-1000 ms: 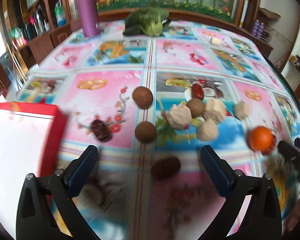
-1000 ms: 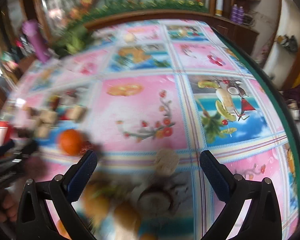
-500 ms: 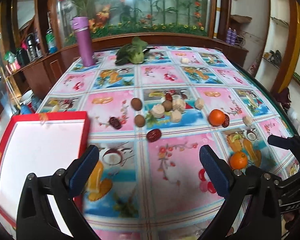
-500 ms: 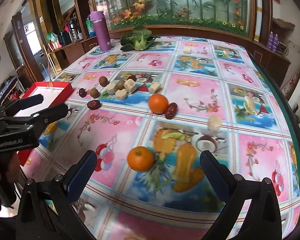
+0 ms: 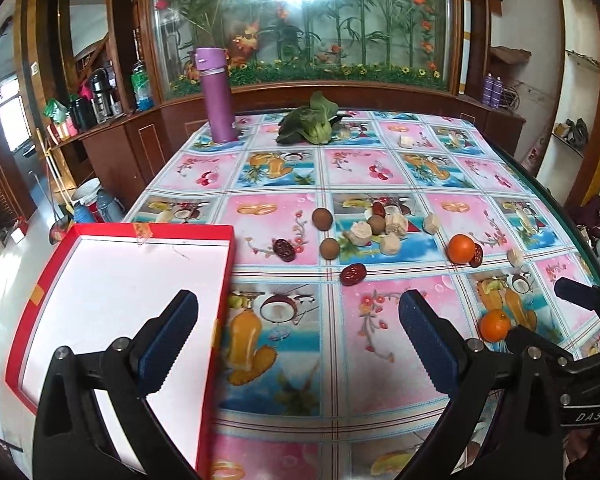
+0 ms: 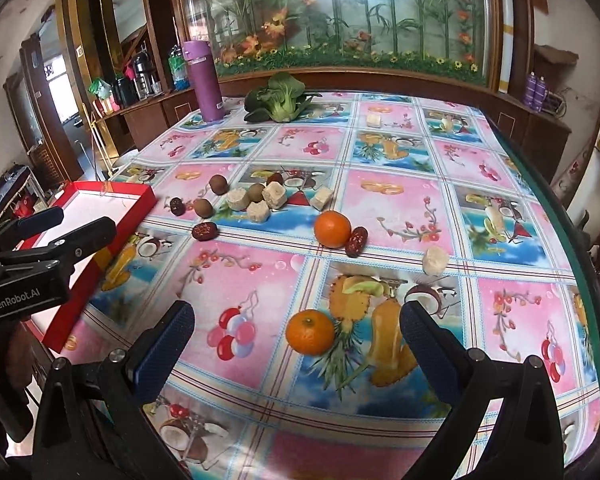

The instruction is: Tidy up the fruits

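Both claws hovering spread wide, holding nothing.
Left claw (image 5: 298, 354) is facing the red-rimmed white tray (image 5: 100, 288); right claw (image 6: 296, 356) is facing a round orange tangerine (image 6: 310, 332).

A home dining room: fruit-print tablecloth (image 5: 380, 184), wooden cabinets (image 5: 112, 148), aquarium-style glass display (image 5: 300, 20).

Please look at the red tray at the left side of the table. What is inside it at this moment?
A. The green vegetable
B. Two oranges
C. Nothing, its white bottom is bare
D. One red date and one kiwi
C: the red tray shows only its white bottom, while both oranges, the dates and kiwis lie on the tablecloth.
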Tool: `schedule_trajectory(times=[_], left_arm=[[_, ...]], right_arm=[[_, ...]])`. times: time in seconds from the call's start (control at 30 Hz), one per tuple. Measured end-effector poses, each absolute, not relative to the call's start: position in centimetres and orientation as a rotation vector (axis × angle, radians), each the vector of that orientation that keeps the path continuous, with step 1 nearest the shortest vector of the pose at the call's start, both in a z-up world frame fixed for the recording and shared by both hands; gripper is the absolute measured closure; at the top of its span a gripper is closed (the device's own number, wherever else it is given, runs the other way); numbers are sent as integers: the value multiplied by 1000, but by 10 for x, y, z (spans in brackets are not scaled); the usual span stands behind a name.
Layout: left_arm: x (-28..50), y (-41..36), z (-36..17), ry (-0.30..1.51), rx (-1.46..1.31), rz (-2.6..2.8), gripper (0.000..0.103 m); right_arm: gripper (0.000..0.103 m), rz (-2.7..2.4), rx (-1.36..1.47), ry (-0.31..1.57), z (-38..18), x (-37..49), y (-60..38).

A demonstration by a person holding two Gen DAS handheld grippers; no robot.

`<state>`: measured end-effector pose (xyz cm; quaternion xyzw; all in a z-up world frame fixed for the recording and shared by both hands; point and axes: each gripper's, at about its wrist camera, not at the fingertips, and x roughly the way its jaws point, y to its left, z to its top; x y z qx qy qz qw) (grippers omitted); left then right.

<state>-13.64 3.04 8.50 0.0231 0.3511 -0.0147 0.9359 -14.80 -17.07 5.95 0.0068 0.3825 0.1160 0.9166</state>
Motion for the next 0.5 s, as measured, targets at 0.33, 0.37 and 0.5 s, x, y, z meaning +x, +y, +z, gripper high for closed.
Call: schedule_trajectory(times=[0.33, 0.37, 0.5], left_arm=[[-146, 40, 84, 725, 43, -1, 2], [-149, 42, 84, 727, 42, 4, 2], [-161, 51, 84, 739, 27, 23, 2]], right_arm=[[1, 217, 22, 787, 62, -151, -168], [1, 217, 25, 790, 62, -151, -167], [1, 210, 33, 790, 62, -155, -164]])
